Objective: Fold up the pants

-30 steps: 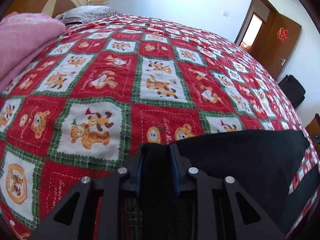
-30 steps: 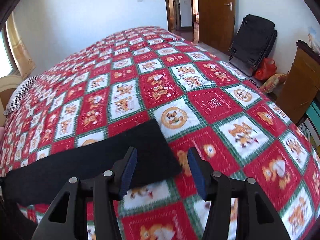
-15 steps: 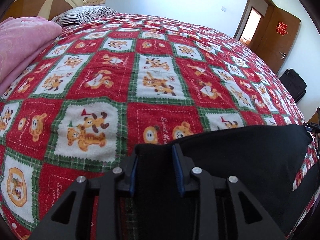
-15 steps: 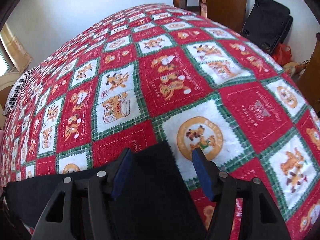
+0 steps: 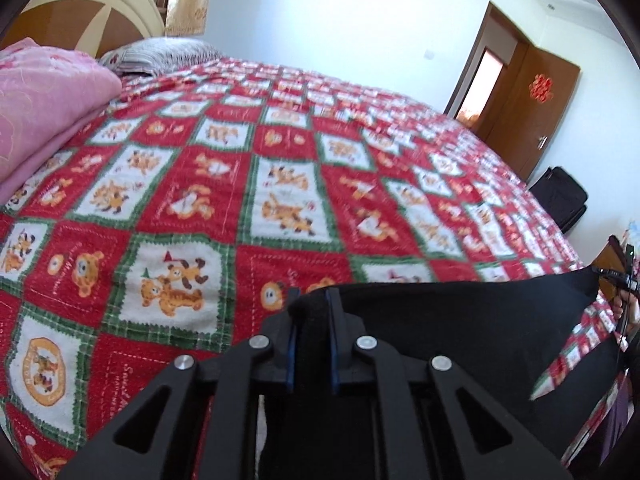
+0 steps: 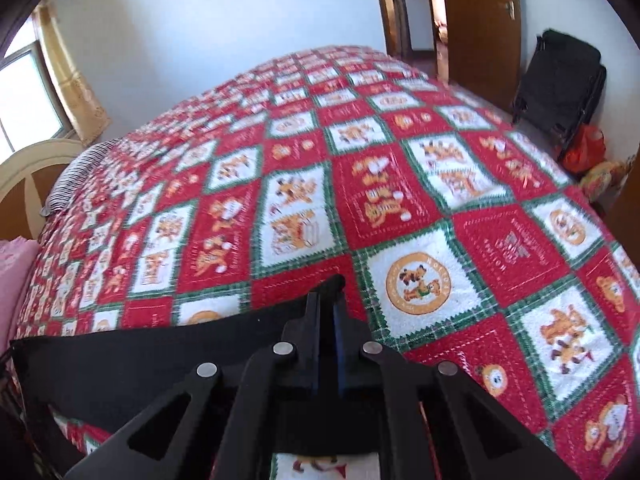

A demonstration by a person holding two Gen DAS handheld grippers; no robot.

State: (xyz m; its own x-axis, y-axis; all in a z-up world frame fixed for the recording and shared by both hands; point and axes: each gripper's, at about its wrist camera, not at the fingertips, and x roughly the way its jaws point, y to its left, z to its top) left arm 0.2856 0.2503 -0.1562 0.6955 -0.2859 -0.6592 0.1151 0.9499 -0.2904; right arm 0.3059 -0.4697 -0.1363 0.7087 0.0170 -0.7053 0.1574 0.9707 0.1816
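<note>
Red patchwork bed point(image 5: 280, 184) carries black pants point(image 5: 460, 320) and pink quilt point(image 5: 44, 108).

Each gripper, the left gripper point(image 5: 311, 300) and the right gripper point(image 6: 327, 300), was built of matte black linkage bars, fastened by round silver screws, with blue-padded fingers.

both views are fisheye, each mounted just behind its own gripper and tilted down over the bed. the left wrist view sits close above the quilt point(image 5: 280, 200), its left gripper point(image 5: 311, 300) filling the lower centre, and faces the door point(image 5: 532, 112) at upper right, with the headboard point(image 5: 80, 20) at upper left. the right wrist view looks past the right gripper point(image 6: 327, 304) toward the window point(image 6: 28, 96) at far left. both share the quilt, the black pants point(image 5: 440, 320) point(image 6: 140, 360), the headboard and the striped pillow point(image 5: 160, 52) point(image 6: 76, 176).
</note>
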